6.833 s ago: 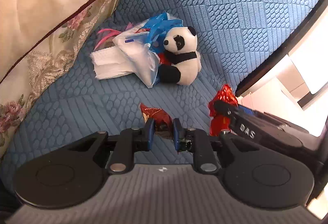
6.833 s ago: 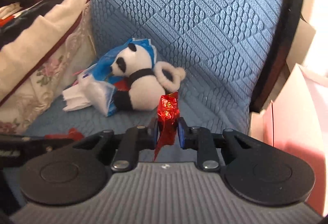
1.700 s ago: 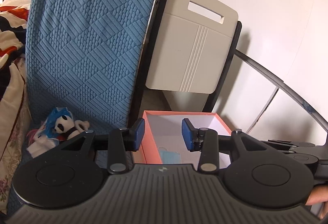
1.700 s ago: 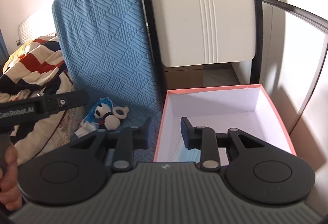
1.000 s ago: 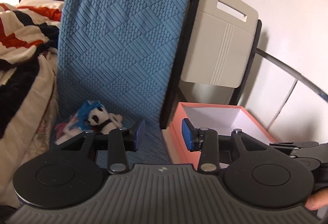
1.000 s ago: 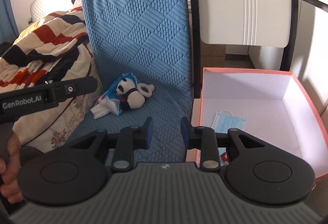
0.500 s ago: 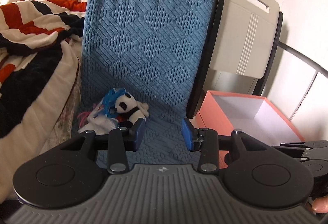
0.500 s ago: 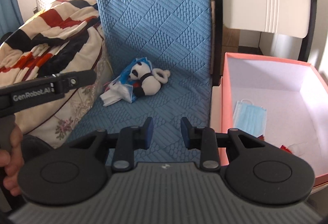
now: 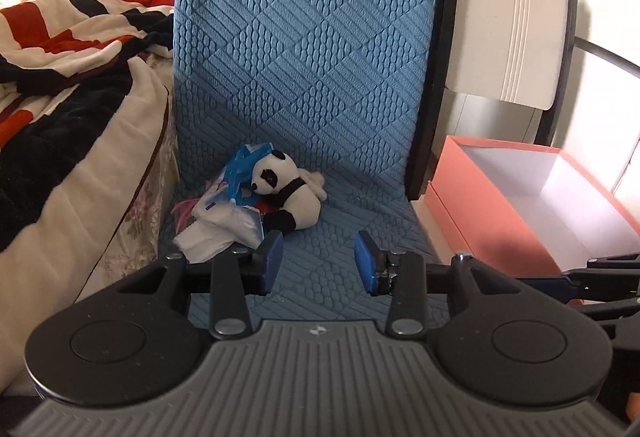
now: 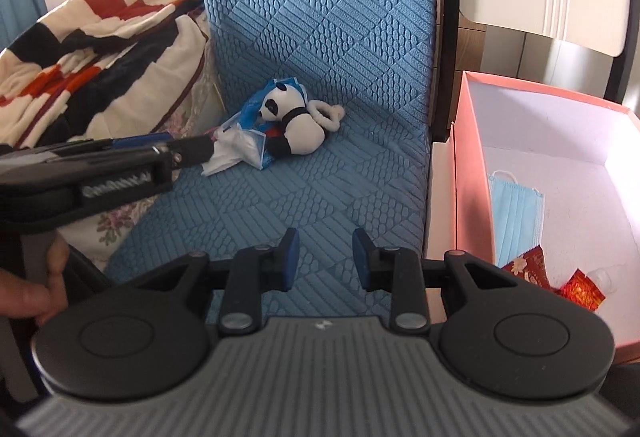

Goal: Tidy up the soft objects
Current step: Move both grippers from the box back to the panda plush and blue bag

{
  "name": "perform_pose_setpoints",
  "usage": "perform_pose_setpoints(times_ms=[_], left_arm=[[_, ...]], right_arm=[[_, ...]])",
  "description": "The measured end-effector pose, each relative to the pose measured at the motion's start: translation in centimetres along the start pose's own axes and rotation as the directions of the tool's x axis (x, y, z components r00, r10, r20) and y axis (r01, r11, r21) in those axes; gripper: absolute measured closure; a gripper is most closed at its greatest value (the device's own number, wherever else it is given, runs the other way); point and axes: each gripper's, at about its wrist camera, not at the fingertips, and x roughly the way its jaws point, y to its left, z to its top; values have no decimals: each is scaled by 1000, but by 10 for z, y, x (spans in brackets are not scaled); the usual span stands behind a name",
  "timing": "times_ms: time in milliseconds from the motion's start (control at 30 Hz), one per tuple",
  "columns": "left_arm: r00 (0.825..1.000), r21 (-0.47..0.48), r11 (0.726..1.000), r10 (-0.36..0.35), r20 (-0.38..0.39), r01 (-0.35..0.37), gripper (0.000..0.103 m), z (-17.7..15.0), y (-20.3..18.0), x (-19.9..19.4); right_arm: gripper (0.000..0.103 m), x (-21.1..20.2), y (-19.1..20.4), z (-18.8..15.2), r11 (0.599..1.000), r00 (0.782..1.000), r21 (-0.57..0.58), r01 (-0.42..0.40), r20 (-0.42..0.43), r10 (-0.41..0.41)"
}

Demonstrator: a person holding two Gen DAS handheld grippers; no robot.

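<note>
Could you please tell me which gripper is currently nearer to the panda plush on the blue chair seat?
Left. The left gripper hangs open just short of the panda plush, its tip near the tissue pile. The right gripper, also open, sits farther back, nearer the pink box.

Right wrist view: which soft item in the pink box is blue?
The face mask, lying flat by the pink box's left wall; the two wrappers beside it are red.

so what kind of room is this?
Likely a bedroom: a striped blanket is heaped beside a blue quilted seat, a panda toy lies on it, and a pink box stands alongside.
</note>
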Motion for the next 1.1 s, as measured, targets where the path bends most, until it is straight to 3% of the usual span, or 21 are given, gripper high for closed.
perform_pose_setpoints(times_ms=[800,1100], left_arm=[[1000,-42,999,-8,-14,8,57,28,13,68],[996,-182,983,-48,-78,33,57,36,49,104]], right_arm=[[71,75,9,25,990,996,-111,-90,-22,88],[71,111,9,41,983,988,-105,-149,-52,145]])
